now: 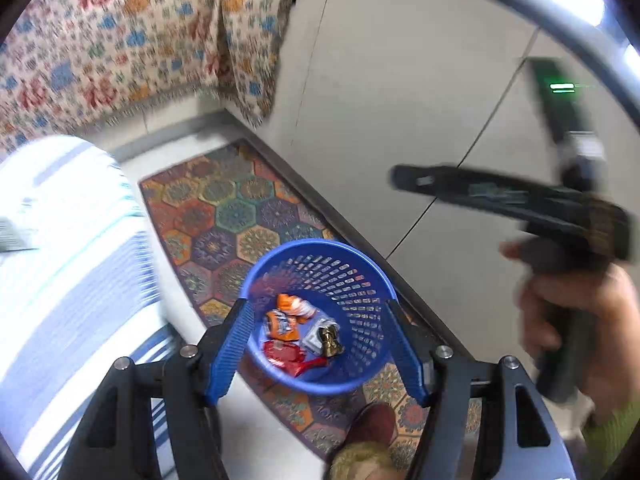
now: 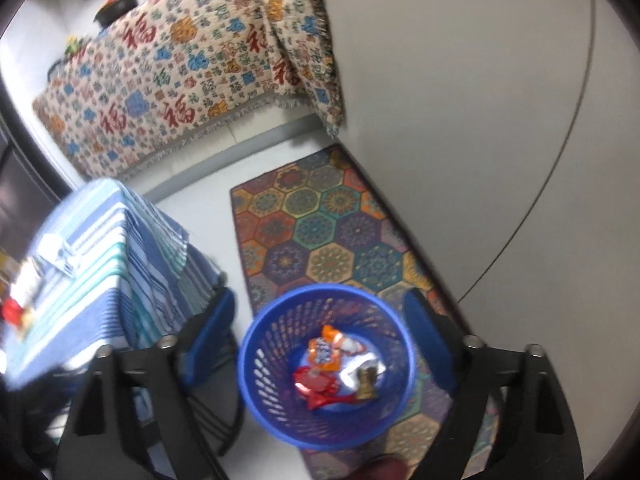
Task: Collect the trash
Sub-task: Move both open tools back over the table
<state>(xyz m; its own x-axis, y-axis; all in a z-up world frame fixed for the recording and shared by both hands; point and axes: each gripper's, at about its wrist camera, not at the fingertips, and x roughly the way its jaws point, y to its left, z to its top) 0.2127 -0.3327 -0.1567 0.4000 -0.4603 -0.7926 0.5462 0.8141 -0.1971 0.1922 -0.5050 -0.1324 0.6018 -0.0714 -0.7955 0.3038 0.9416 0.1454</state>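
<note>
Both grippers, left (image 1: 320, 344) and right (image 2: 320, 344), hover tilted down, jaws apart and empty, over blue basket (image 1: 362, 276)

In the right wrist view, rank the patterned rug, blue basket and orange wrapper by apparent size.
1. Patterned rug
2. Blue basket, though it sits nearer the camera
3. Orange wrapper, lying inside the basket

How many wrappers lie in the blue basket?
4, though some may be hidden: two orange wrappers at the back, a red wrapper in front, a silver wrapper on the right.
</note>
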